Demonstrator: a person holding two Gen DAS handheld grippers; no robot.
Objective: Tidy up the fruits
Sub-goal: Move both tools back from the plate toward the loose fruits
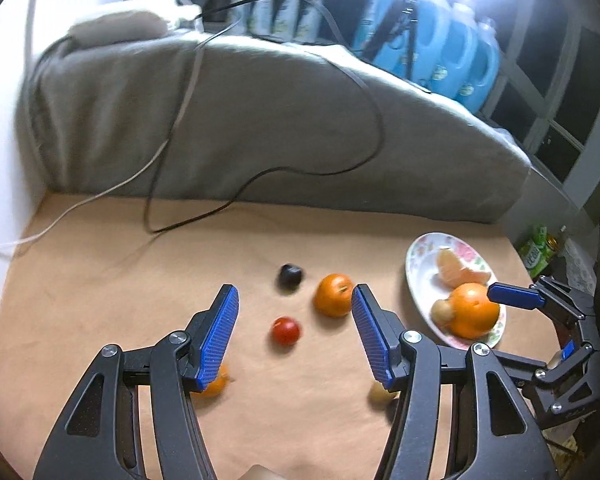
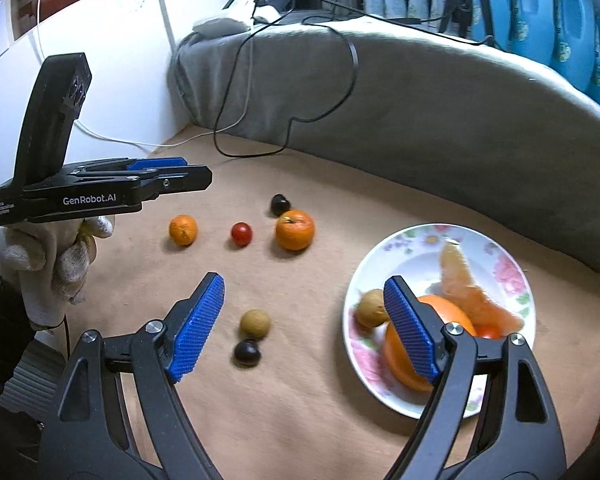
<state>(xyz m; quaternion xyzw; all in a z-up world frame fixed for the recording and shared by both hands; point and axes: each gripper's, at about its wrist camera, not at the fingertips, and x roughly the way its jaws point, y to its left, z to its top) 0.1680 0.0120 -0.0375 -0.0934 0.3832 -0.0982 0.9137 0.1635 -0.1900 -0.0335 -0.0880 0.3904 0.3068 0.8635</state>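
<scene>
1. The fruits lie partly on the tan table (image 2: 300,420) and partly in the flowered plate (image 2: 416,240), which sits toward the right. Already in the plate: a large orange (image 2: 448,312), a peeled citrus segment (image 2: 456,272), a small brown longan-like fruit (image 2: 370,308) and a bit of something red behind the orange.

2. Loose on the table are a mandarin (image 2: 295,229), a smaller mandarin (image 2: 183,230), a cherry tomato (image 2: 241,233), two dark round fruits (image 2: 281,204) (image 2: 247,353) and another brown fruit (image 2: 254,323).

3. The left hand-held gripper (image 1: 296,332) hovers with its jaws spread and nothing between the pads; the cherry tomato (image 1: 286,331) lies on the table in line with the gap.

4. The right hand-held gripper (image 2: 304,328) is also spread and holds nothing, near the plate's edge, with the brown fruit and a dark fruit below the gap.

5. Handling, as I judge it: all are light and round, so they roll if nudged. The tomato and dark fruits look thin-skinned and smooth; pinch them gently across the widest middle. The mandarins are soft and forgiving and can take a firmer squeeze at their equator.

6. The peeled segment looks wet and fragile; best left alone.
</scene>
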